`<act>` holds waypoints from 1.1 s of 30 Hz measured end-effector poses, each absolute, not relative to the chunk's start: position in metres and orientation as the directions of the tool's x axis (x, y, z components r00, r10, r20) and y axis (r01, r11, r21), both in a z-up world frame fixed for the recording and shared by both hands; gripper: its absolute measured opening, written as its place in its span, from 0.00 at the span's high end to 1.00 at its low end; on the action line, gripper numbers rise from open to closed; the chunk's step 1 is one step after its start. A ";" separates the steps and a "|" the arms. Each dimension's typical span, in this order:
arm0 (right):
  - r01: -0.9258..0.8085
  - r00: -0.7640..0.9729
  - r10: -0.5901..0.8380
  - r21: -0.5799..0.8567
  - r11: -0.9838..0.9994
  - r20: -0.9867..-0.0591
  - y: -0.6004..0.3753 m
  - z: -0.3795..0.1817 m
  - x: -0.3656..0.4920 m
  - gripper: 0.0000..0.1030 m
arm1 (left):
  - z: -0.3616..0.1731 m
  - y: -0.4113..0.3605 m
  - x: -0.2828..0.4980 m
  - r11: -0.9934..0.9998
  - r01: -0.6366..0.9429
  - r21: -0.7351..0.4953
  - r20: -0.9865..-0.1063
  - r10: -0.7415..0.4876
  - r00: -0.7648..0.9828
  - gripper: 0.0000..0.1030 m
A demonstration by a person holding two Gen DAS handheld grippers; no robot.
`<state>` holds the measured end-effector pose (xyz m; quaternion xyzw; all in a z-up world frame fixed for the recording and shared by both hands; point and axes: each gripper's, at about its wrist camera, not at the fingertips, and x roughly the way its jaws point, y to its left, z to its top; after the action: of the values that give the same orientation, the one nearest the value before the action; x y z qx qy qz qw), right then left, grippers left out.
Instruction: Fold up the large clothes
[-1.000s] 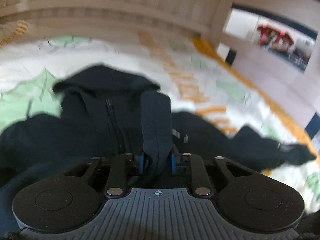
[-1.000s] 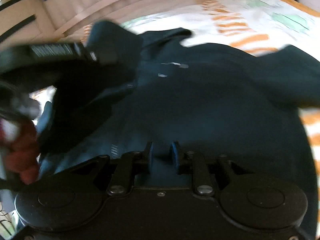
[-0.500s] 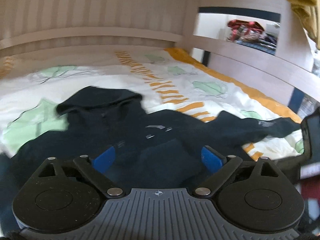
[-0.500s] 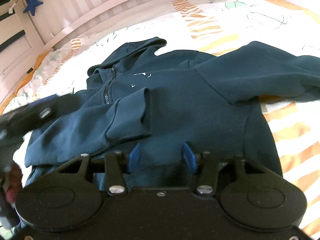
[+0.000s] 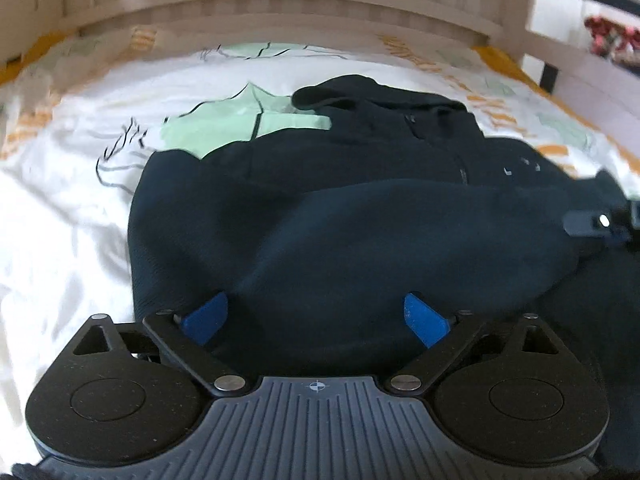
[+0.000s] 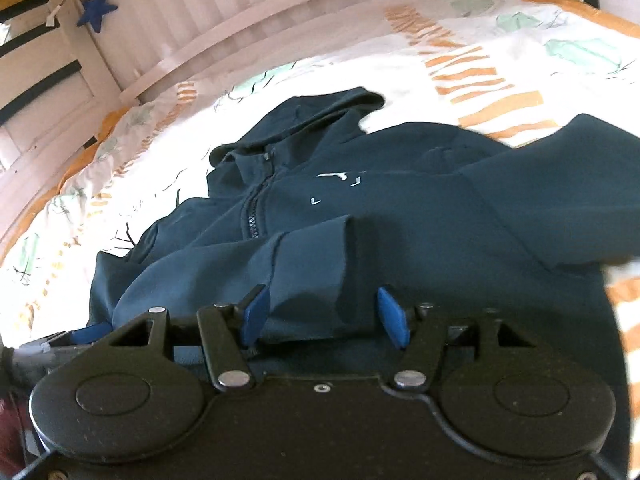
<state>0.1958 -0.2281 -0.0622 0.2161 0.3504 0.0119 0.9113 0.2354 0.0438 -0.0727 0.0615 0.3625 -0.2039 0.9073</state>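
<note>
My left gripper [image 5: 316, 320] has its jaws spread wide, nothing pinched, over the navy hoodie [image 5: 360, 220], whose folded sleeve [image 6: 248, 264] bulks up right ahead. Left of the hoodie the bed sheet [image 5: 60, 220] lies bare out to the bed's left edge. The slatted headboard [image 5: 280, 12] closes the far edge. My right gripper [image 6: 322, 314], jaws parted, crowds the sleeve cuff from the right.
</note>
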 end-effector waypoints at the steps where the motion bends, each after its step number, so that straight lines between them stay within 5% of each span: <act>1: 0.127 0.752 0.179 0.406 0.905 -0.635 -0.227 -0.064 0.199 0.37 | -0.072 0.043 0.235 0.909 0.415 -0.032 -0.682 -0.323 0.656 0.07; 3: 0.125 0.745 0.186 0.407 0.905 -0.641 -0.225 -0.066 0.204 0.39 | -0.069 0.049 0.231 0.912 0.407 -0.056 -0.668 -0.337 0.664 0.07; 7: 0.095 0.735 0.181 0.364 0.927 -0.653 -0.213 -0.057 0.212 0.85 | -0.057 0.061 0.225 0.923 0.376 -0.085 -0.615 -0.346 0.709 0.07; 14: 0.018 0.857 0.128 0.279 0.960 -0.499 -0.215 0.006 0.185 0.86 | -0.030 0.079 0.228 0.944 0.327 -0.045 -0.538 -0.299 0.788 0.07; 23: 0.204 0.758 0.028 0.277 0.939 -0.652 -0.255 -0.055 0.179 0.80 | -0.054 0.066 0.255 0.959 0.275 0.065 -0.632 -0.174 0.755 0.07; 28: 0.225 0.751 -0.018 0.230 0.947 -0.660 -0.247 -0.068 0.175 0.66 | -0.083 0.084 0.263 0.976 0.220 -0.006 -0.678 -0.166 0.716 0.01; 33: 0.218 0.790 -0.007 0.270 0.938 -0.613 -0.253 -0.083 0.169 0.62 | -0.090 0.090 0.260 0.975 0.218 -0.032 -0.658 -0.185 0.730 0.00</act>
<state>0.1688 -0.2533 -0.0831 0.1653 0.3183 -0.0604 0.9315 0.2605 0.0900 -0.0895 0.0239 0.3511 -0.1084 0.9298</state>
